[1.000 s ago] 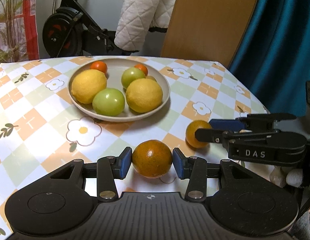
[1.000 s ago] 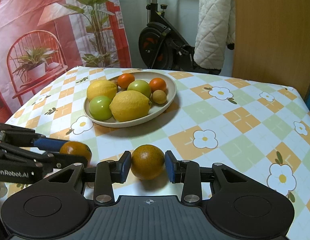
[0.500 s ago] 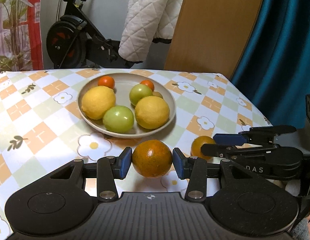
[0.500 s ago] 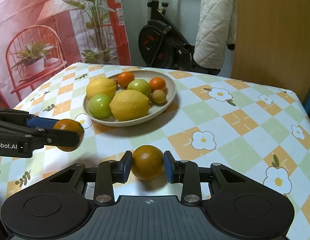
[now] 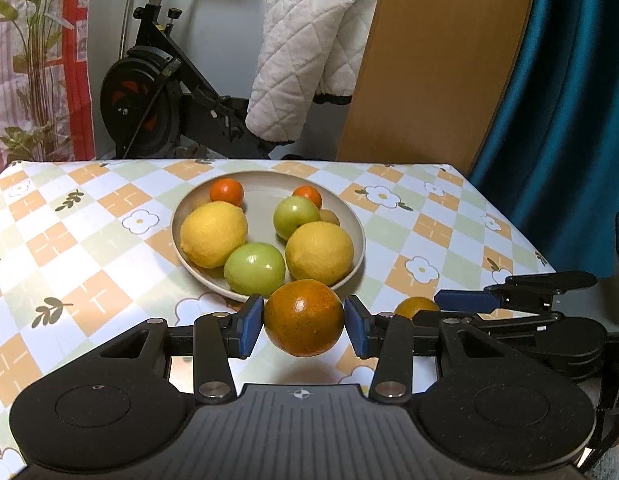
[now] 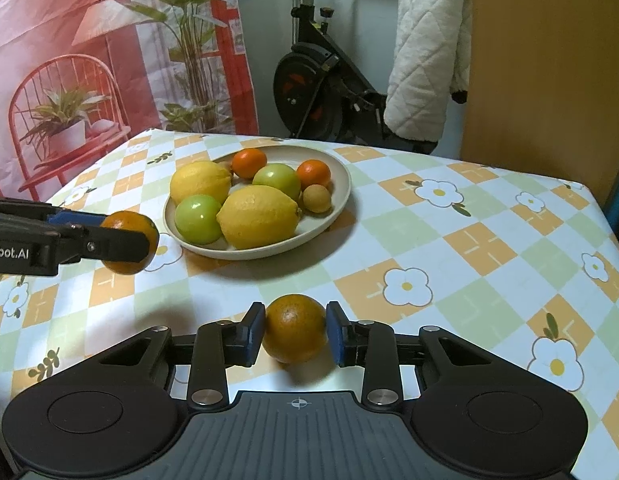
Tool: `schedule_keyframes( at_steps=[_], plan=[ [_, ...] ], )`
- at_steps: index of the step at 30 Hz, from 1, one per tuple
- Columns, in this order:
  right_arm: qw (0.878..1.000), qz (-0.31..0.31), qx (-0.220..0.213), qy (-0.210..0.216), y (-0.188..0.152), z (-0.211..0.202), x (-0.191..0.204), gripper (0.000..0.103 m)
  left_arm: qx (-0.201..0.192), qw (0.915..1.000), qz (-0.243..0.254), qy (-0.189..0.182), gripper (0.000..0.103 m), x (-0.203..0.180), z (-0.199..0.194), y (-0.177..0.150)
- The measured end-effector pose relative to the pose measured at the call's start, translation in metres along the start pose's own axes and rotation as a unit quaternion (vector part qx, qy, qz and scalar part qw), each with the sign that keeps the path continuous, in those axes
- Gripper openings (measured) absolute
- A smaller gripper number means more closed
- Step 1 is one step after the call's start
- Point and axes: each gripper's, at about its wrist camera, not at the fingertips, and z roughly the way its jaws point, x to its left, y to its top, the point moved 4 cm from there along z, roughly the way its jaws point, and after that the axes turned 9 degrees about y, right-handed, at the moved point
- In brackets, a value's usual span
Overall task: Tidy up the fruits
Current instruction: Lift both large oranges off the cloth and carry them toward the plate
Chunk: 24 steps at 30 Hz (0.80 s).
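Lifting since earlier, left gripper (image 5: pixel 304 326) clamps speckled orange (image 5: pixel 304 317), right gripper (image 6: pixel 295 334) pinches paler orange (image 6: pixel 295 328), unmoved.

Small brown fruit (image 5: pixel 330 216) mostly hidden behind a green fruit (image 5: pixel 296 216) in the left wrist view, second orange (image 5: pixel 415 306) half covered by the right gripper (image 5: pixel 429 312), counter (image 6: pixel 489 248) near edge cut off, printed lettering (image 6: pixel 8 253) cropped at left edge

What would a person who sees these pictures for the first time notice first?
First, the two oranges: the left tool holds a dark orange lifted above the table, and the right tool grips a smaller orange low over the flowered tablecloth. Behind them, near the table's middle, a beige plate carries two lemons, two green fruits and small orange ones.
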Motion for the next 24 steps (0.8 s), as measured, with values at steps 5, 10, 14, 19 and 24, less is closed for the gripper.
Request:
schedule_keyframes(
  at_steps=[5,10,14,19,24],
  plan=[
    [1.000,-0.002,-0.002,0.001,0.004,-0.002,0.000,0.022,-0.004,1.0000,-0.003,0.002,0.047,0.003,0.002,0.005],
    [1.000,-0.002,0.002,-0.001,0.004,0.000,0.001,0.025,-0.003,1.0000,-0.005,0.001,0.047,0.002,0.004,0.004],
    [1.000,-0.002,0.005,-0.009,0.002,0.002,0.001,0.032,-0.001,1.0000,-0.007,0.000,0.047,0.003,0.005,0.003],
    [1.000,0.011,0.016,-0.010,-0.001,0.006,-0.004,0.037,-0.001,1.0000,-0.009,0.001,0.047,0.004,0.004,0.002],
    [1.000,0.008,0.018,-0.009,-0.003,0.010,0.000,0.037,0.001,1.0000,-0.010,0.002,0.047,0.005,0.004,0.002]
  ],
)
